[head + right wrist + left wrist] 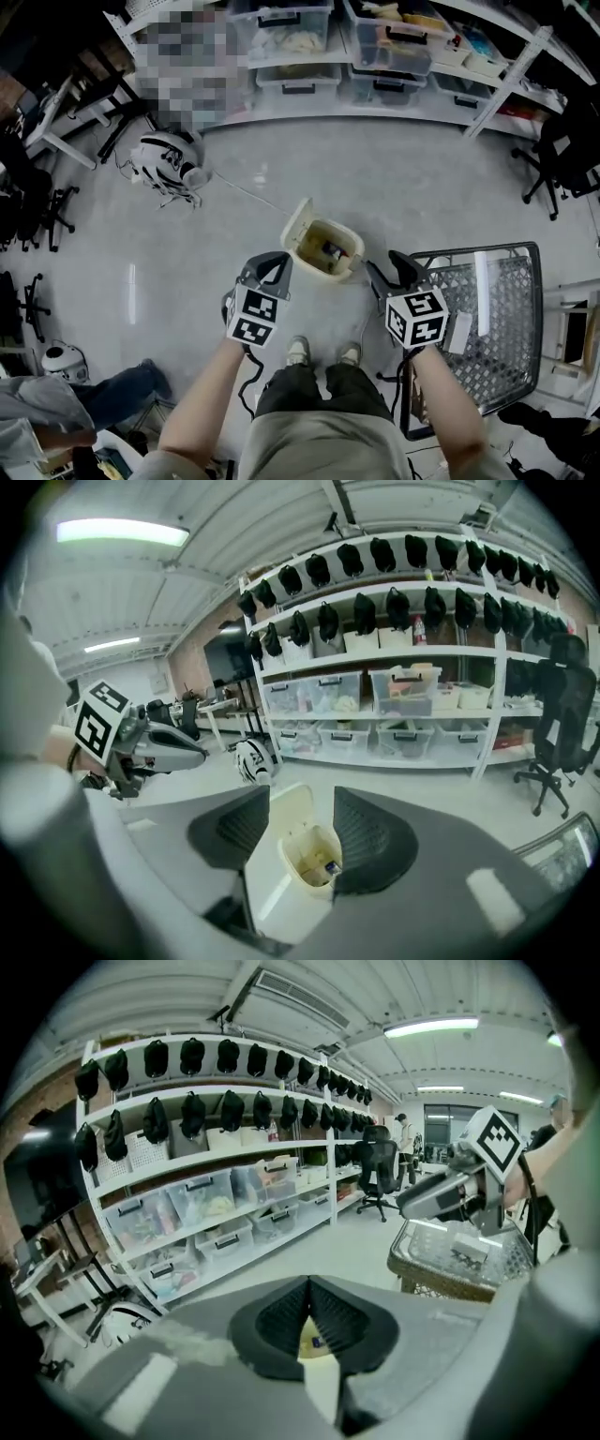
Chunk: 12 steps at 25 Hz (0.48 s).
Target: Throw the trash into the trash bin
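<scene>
A person stands over an open trash bin (323, 246) on the floor, its lid flipped back, with 1 small piece of trash (333, 249) lying inside. The bin sits ahead of and below the 2 grippers, about midway between them. The left gripper (274, 265) has its jaws pressed together on nothing. The right gripper (389, 265) holds its jaws spread and empty (the drop appears complete).
</scene>
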{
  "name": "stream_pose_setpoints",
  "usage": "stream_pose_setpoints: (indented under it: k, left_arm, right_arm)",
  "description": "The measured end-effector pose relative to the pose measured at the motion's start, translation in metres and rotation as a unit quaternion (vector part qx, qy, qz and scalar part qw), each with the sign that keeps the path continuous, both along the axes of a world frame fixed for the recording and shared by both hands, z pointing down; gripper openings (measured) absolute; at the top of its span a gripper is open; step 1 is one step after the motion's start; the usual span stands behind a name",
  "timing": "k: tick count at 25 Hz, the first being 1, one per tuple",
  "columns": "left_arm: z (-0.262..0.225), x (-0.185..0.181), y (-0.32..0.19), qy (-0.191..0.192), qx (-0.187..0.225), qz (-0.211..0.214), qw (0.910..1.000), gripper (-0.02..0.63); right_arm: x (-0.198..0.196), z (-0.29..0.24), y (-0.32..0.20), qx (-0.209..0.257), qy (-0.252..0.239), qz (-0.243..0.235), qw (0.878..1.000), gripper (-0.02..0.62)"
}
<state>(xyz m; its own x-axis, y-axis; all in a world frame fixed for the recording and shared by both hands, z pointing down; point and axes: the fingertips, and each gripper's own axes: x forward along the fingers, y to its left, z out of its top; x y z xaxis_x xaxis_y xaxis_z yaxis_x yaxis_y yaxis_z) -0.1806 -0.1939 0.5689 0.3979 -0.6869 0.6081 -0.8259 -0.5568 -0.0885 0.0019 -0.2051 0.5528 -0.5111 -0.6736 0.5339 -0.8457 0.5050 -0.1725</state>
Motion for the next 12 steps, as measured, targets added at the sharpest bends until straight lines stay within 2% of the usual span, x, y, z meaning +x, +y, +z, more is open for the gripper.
stream_pose_setpoints:
  k: [6, 12]
  left_arm:
    - [-0.089, 0.022, 0.008, 0.002, 0.039, 0.030, 0.9988, 0.003]
    - [-0.180, 0.041, 0.019, -0.005, 0.113, 0.066, 0.9914, 0.003]
  right_arm:
    - [0.025, -0.105, 0.018, 0.053, -0.039, 0.033, 0.997, 0.218]
    - [0.041, -0.185, 0.048, 0.099, -0.070, 0.060, 0.991, 0.218]
